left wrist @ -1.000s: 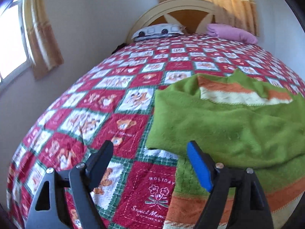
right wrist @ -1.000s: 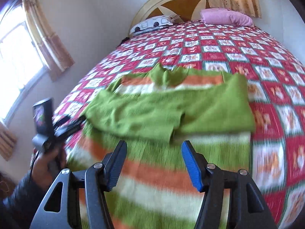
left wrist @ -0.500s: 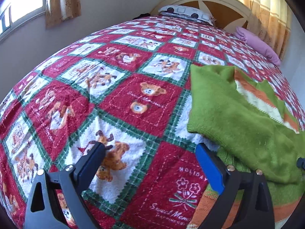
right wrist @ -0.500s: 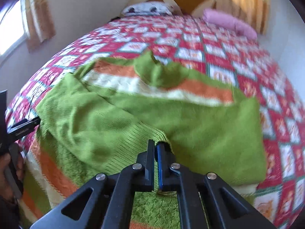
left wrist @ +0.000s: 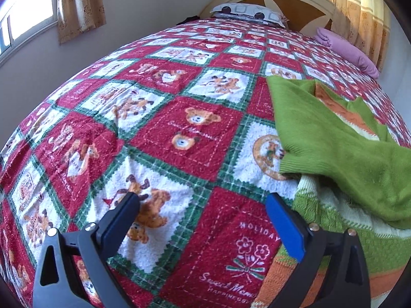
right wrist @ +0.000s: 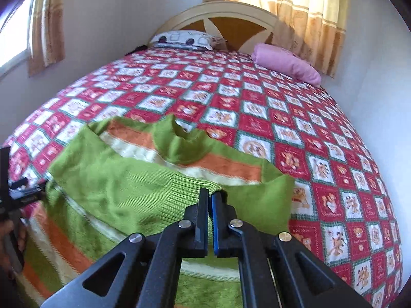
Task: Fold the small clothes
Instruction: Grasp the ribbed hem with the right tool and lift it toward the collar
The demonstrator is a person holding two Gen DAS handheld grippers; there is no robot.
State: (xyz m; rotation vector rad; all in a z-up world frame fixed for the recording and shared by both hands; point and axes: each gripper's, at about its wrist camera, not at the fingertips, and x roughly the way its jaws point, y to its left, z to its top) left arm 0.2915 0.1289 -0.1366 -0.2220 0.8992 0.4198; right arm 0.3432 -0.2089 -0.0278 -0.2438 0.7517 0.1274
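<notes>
A small green sweater [right wrist: 123, 192] with orange and cream stripes lies on the near part of the bed, spread over a red, white and green quilt [left wrist: 179, 133] printed with teddy bears. Both its sleeves are folded across the chest, and the collar points toward the headboard [right wrist: 226, 23].

The right gripper [right wrist: 209, 200] is over the middle of the sweater with its jaws pressed together. The ribbed cuff of one sleeve sits right at the tips; it looks pinched between them, though the fabric bunches there and I cannot be fully sure how much cloth is caught. The sleeve's far edge stands a little raised off the body of the sweater.

The left gripper [left wrist: 203, 208] hangs over bare quilt just beside the sweater's left edge, jaws spread wide with nothing between them, having just been opening a touch further. Its blue-padded finger [left wrist: 282, 227] is near the striped hem; the dark finger [left wrist: 123, 213] is over a white square with a reindeer bear. In the right wrist view that same gripper shows at the far left edge, with part of a person's hand [right wrist: 10, 241] wrapped around its handle.

At the head of the bed lie a patterned white pillow [right wrist: 182, 39] and a pink pillow [right wrist: 287, 64], well apart from the sweater. Yellowish curtains [right wrist: 303, 12] hang behind them.
</notes>
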